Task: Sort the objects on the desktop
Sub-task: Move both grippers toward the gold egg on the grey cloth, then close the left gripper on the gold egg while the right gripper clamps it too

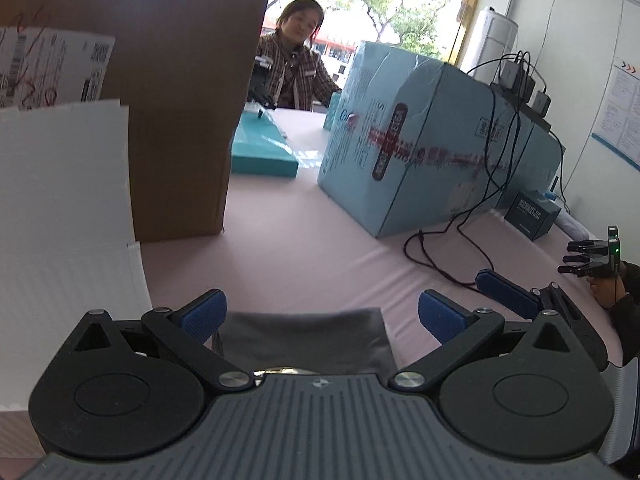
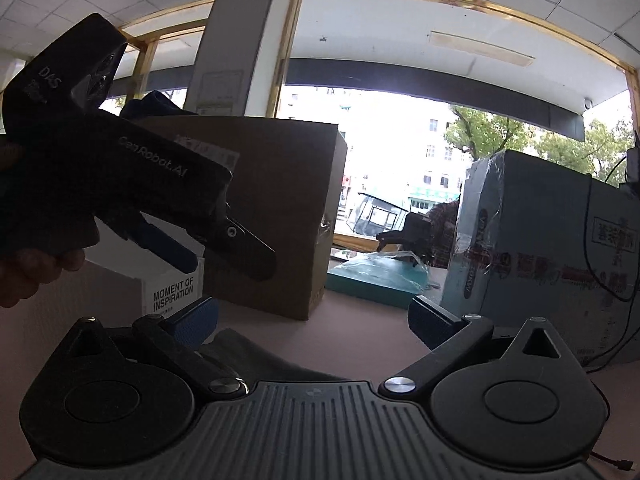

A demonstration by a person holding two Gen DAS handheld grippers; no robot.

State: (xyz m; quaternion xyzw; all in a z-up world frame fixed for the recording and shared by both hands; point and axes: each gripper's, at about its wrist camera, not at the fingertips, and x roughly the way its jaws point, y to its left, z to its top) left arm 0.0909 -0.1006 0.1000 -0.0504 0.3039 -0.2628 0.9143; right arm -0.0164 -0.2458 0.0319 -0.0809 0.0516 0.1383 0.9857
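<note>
A pale pink table (image 1: 304, 248) stood before wide windows with trees and buildings beyond. The largest container, a brown cardboard box (image 1: 176, 112), rose at the left; its contents could not be seen from either view. A big light-blue carton (image 1: 420, 152) with red tape sat to the right, sealed, with black cables (image 1: 448, 248) trailing off its near corner onto the tabletop. Between the two boxes ran an open lane of bare table, ending at a flat teal box (image 1: 264, 148) in clear wrap, where a person in a plaid jacket (image 1: 296, 76) sat at the far edge. A white corrugated panel (image 1: 64, 208) stood at the near left edge. A small dark box (image 1: 532, 212) lettered "MOMENT OF INSPIRATION" sat by the right rim.

A dark grey cloth (image 1: 304, 336) lay flat on the near table, just ahead of the left gripper (image 1: 322, 312), whose blue-padded fingers were spread wide and held nothing. The right gripper (image 2: 314, 320) was likewise spread apart and empty, with a corner of the cloth by its left pad.
</note>
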